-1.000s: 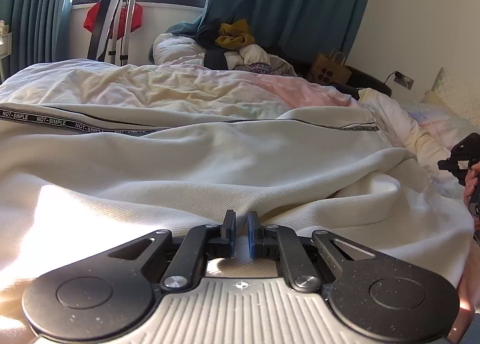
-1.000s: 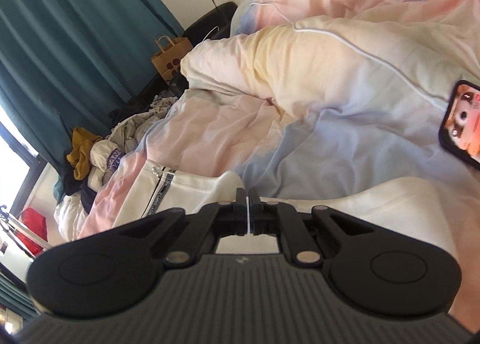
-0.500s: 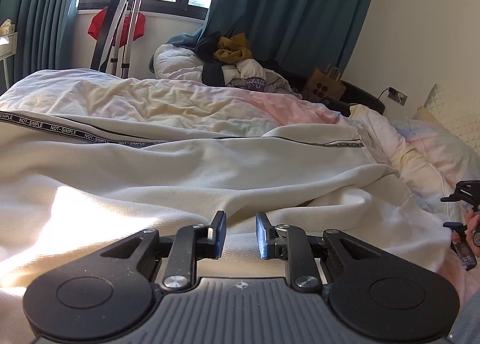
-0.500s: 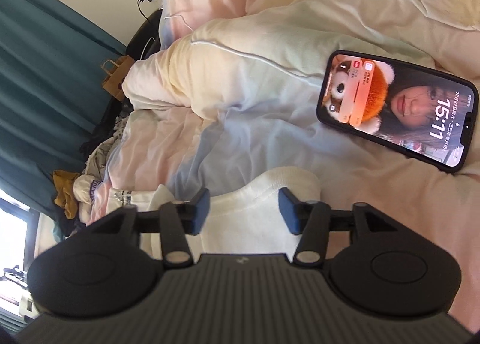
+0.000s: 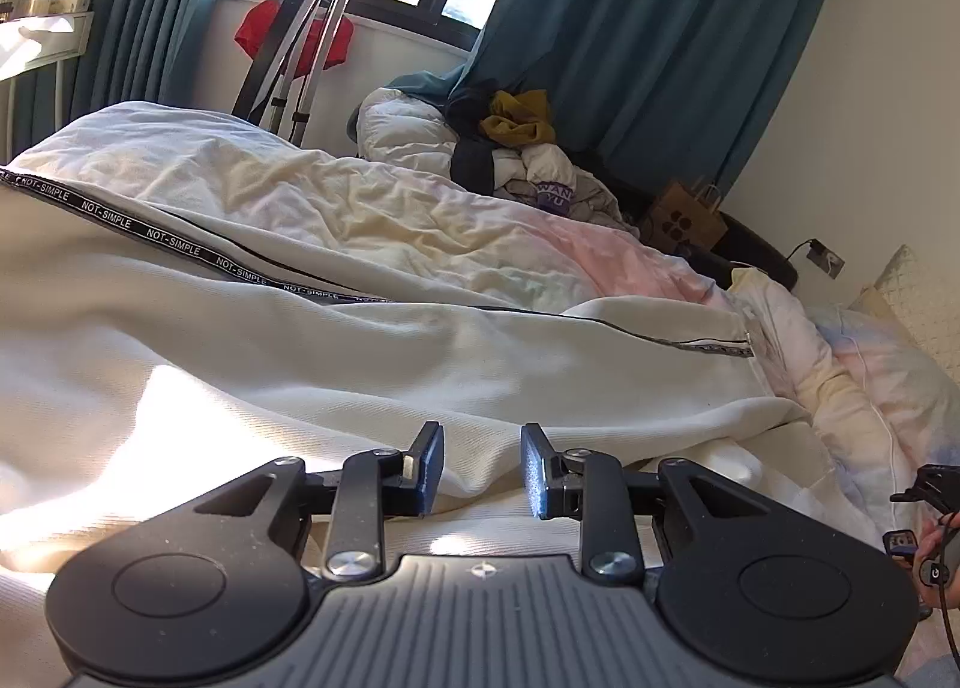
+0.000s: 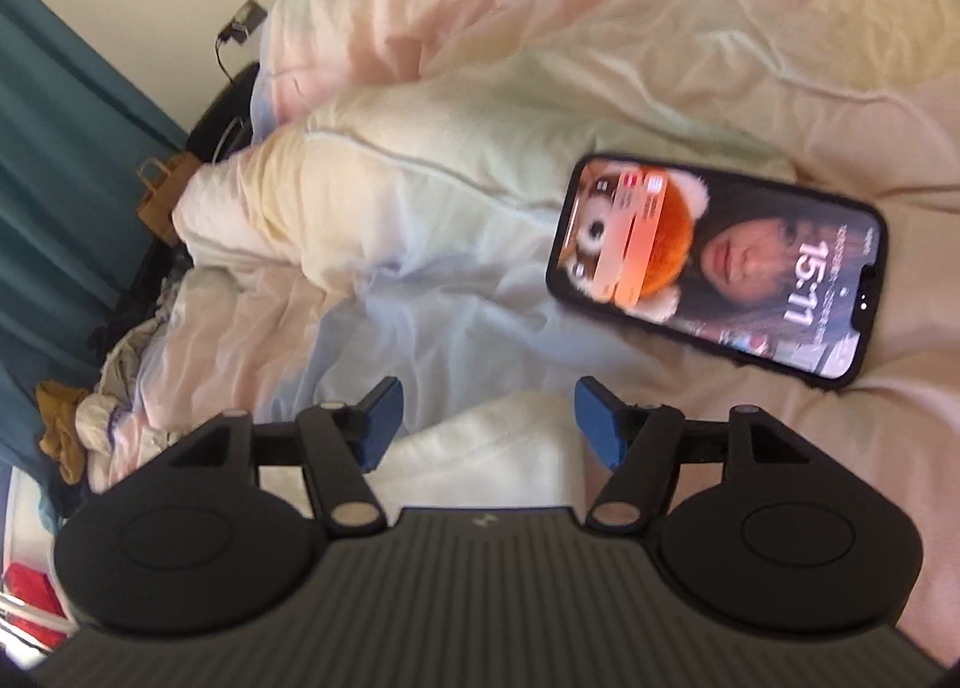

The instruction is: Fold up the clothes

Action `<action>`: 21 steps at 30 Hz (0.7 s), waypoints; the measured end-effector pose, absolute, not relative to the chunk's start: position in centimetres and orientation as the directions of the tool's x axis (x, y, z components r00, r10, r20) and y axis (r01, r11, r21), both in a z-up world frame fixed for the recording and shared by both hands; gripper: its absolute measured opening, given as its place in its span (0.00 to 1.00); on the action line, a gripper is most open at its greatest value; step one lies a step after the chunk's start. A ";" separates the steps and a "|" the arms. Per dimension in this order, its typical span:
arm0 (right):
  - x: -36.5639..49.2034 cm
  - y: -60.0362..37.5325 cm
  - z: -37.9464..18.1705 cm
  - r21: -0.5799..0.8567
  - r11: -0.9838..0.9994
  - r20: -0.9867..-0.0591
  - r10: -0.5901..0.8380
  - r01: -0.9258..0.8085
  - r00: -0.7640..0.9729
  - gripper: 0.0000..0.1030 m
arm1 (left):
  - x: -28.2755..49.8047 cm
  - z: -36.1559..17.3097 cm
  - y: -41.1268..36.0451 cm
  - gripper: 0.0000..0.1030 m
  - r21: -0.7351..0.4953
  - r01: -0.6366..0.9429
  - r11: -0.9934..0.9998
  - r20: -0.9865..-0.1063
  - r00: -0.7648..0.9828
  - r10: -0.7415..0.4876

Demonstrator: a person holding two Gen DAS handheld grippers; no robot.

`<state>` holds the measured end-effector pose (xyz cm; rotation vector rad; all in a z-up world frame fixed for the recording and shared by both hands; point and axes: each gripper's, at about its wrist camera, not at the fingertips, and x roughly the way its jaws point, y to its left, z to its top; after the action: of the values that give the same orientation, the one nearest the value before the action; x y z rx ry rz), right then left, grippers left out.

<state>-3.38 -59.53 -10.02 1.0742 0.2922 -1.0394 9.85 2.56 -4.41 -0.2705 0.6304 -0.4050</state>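
Once pinched on the cream garment (image 5: 372,364), both claws had just been opening, left claw (image 5: 482,469) narrowly, right claw (image 6: 486,425) wide beside the phone (image 6: 714,262), cloth released, fold apparently set.

My left tongs (image 5: 482,470) point forward and somewhat downward, and their jaws have just been opening; there is a modest gap between the blue pads (image 5: 431,469) with nothing pinched in it. My right tongs (image 6: 486,425) angle down more steeply, rolled to one side, their jaws spread much wider, and they too have just been opening, the pads (image 6: 595,422) pressing on nothing. At the left view's far right edge I see my right hand (image 5: 937,547) wrapped around its handle
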 end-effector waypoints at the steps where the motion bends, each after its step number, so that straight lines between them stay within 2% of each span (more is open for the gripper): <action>1: -3.5 -59.7 -10.0 0.583 0.085 -0.647 -0.552 0.808 0.525 0.65 | 9.9 -4.4 2.6 0.28 -0.366 0.278 0.888 -0.514 0.735 -0.442; 3: -3.4 -60.1 -10.5 0.574 0.076 -0.676 -0.519 0.815 0.524 0.65 | 9.9 -4.3 2.7 0.28 -0.369 0.272 0.889 -0.513 0.738 -0.439; 7: -1.6 -60.5 -13.3 0.566 0.062 -0.763 -0.339 0.822 0.551 0.64 | 9.9 -4.0 2.7 0.28 -0.371 0.269 0.889 -0.507 0.743 -0.436; 10: -0.9 -60.1 -12.7 0.576 0.123 -0.730 -0.367 0.808 0.576 0.65 | 9.9 -4.0 2.9 0.29 -0.378 0.258 0.889 -0.506 0.747 -0.432; 11: -0.7 -59.9 -12.3 0.578 0.149 -0.717 -0.378 0.803 0.586 0.62 | 9.9 -4.0 3.0 0.29 -0.382 0.254 0.889 -0.506 0.747 -0.431; 13: -0.3 -59.3 -11.6 0.578 0.201 -0.689 -0.399 0.791 0.605 0.48 | 10.0 -4.0 3.2 0.30 -0.389 0.246 0.888 -0.505 0.749 -0.429; 15: 0.4 -58.8 -10.8 0.558 0.264 -0.668 -0.420 0.786 0.615 0.11 | 10.1 -4.0 3.4 0.32 -0.396 0.238 0.887 -0.504 0.751 -0.427; 21: 0.2 -57.8 -7.9 0.599 0.353 -0.519 -0.513 0.719 0.684 0.07 | 10.2 -4.0 4.2 0.34 -0.420 0.199 0.885 -0.505 0.759 -0.411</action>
<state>0.21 -57.82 -7.85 0.9061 0.2589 -0.8084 10.21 4.22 -4.03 -0.3556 0.6271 -0.3398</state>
